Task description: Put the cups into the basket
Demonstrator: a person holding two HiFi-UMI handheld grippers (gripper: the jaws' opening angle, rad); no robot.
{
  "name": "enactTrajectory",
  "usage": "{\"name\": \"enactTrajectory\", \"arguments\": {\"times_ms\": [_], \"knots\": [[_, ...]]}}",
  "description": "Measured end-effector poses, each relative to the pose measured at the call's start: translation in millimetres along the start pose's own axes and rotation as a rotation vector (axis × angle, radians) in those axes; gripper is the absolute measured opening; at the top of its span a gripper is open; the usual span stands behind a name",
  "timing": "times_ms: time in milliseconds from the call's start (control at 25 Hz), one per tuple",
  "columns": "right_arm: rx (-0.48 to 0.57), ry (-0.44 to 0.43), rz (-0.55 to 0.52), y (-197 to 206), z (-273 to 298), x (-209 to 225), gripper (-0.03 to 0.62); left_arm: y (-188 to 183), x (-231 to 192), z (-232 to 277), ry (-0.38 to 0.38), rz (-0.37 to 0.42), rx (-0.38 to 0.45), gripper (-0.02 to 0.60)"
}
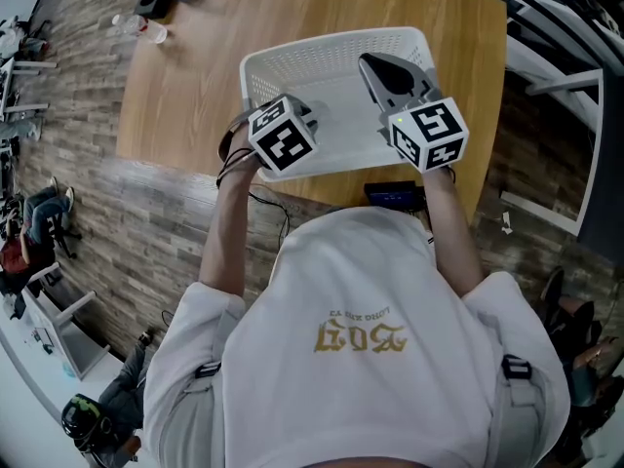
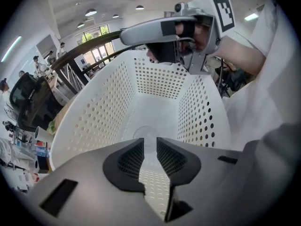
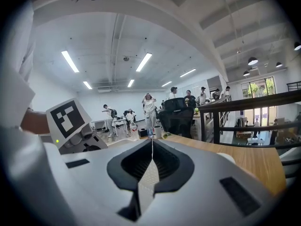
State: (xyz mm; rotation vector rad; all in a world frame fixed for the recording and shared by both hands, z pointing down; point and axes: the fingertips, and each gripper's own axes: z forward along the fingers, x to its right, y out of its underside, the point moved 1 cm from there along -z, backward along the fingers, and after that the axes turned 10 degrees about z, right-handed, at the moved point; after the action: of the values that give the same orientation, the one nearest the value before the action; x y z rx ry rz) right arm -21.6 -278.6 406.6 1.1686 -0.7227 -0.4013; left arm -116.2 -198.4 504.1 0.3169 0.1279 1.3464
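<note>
Left gripper view showed my left gripper [image 2: 149,146] nearest, its two fingers spread by a narrow gap and holding nothing; only the floor of the white perforated basket [image 2: 101,112] showed between them. At twelve o'clock my right gripper [image 3: 151,142] hung over the basket's far rim. Its own view showed its fingers pressed together at the tips, empty, pointing out over the wooden table [image 3: 256,161]. From the head view, both grippers sat at the basket's near side, the left at about seven o'clock of it and the right at about four. The cups [image 1: 153,31] stood at the table's far left corner, at ten o'clock from the basket and well apart from it. Beyond the table, people [image 3: 149,108] stood in the room.
</note>
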Motion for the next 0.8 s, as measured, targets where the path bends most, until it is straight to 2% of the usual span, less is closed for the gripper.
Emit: {"name": "enactTrajectory", "arguments": {"times_ms": [80,160,360,560,800], "knots": [[0.007,0.001,-0.005,-2,-2,-2,0.014,-1,-3,-4,-0.026,-0.016,0.023,0.079],[0.011,0.0,-0.005,-4,-4,-2,0.014,-2,-7,-6,-0.051,-0.03,0.046,0.028],[0.008,0.002,-0.001,-4,-6,-2,0.014,-6,-7,-5,-0.069,-0.058,0.086,0.008],[0.015,-0.005,0.002,-8,-9,-5,0.014,-25,-14,-22,-0.085,-0.163,0.255,0.008],[0.028,0.001,-0.001,-15,-14,-7,0.014,-36,-17,-34,-0.133,-0.182,0.377,0.008]]}}
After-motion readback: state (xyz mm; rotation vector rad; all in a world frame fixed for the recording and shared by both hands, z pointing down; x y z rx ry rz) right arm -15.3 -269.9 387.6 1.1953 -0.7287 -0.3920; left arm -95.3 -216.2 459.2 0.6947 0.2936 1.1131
